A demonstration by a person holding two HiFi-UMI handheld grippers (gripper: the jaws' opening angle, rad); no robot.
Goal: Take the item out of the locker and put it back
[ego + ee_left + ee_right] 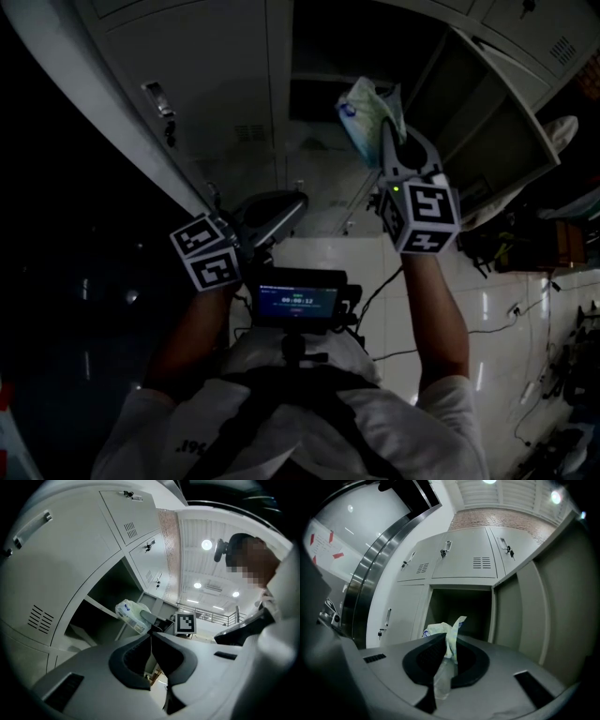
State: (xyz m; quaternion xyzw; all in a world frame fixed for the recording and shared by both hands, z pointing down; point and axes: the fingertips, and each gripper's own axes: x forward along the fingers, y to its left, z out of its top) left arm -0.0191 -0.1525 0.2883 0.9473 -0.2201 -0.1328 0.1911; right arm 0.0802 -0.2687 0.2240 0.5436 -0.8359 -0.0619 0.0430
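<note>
Right gripper view: the right tool [450,637] is clamped on the crinkled edge of a pale plastic packet [436,630]. The packet pokes past its tips at frame centre, before the open locker compartment [461,609]. The left tool [152,633] is closed and empty.

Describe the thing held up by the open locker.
Find the wall of grey lockers and its open compartment. Just in front of it, the right gripper pinches a crumpled pale-green plastic packet with blue print, the only soft, colourful thing there.
</note>
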